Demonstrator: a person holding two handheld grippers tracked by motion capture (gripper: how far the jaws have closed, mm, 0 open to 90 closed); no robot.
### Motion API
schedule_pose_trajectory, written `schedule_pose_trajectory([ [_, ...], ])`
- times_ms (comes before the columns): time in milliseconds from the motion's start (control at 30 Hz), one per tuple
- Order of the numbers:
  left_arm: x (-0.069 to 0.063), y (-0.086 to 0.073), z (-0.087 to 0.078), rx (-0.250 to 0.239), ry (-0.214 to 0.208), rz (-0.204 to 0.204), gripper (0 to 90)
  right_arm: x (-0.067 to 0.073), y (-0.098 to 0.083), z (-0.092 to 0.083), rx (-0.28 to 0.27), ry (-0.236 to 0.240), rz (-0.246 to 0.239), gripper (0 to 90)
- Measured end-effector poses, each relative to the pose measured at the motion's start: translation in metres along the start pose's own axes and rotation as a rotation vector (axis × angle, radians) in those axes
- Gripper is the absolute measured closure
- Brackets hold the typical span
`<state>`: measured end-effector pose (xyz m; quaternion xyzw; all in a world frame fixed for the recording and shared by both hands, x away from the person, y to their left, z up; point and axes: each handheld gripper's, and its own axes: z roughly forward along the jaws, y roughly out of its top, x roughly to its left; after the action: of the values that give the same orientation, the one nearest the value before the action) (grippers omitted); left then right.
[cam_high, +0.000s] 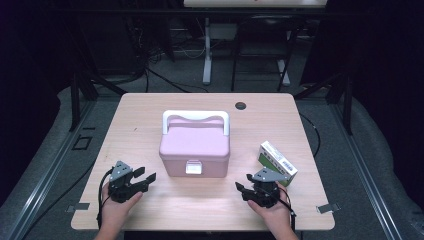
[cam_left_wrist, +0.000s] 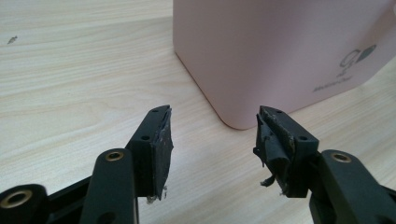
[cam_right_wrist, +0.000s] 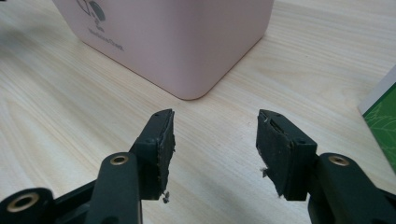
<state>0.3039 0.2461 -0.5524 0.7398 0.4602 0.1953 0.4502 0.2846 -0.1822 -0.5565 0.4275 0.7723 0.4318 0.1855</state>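
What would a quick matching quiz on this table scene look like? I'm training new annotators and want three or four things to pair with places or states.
Things:
1. pink box
2. green and white carton
3. left gripper
4. white handle

Places or states:
A. arches over the lid's far side
B. middle of the table, lid shut
C. open, near the front left of the box
D. lying by the right gripper

Pairs: 1-B, 2-D, 3-C, 4-A
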Motion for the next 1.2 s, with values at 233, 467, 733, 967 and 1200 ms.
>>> schedule_pose_trajectory([
  [233,0.000,-0.002,0.005,0.005,-0.011,-0.005,47.5,-0.006,-0.001,0.002,0.019,0.001,0.015,46.9],
  [467,0.000,-0.002,0.007,0.022,-0.021,-0.013,50.3,-0.008,0.000,0.001,0.009,-0.002,0.021,47.5],
  [733,-0.003,-0.002,0.007,0.014,-0.041,-0.007,52.6,-0.008,0.001,0.003,0.001,-0.006,0.024,49.7],
  [967,-0.003,0.001,0.012,-0.001,-0.020,-0.025,51.0,-0.008,0.004,0.008,0.000,-0.008,0.018,54.3],
  [1200,0.005,0.002,0.018,0.007,-0.032,-0.044,65.8,-0.012,0.012,0.017,-0.002,-0.015,0.024,59.7],
])
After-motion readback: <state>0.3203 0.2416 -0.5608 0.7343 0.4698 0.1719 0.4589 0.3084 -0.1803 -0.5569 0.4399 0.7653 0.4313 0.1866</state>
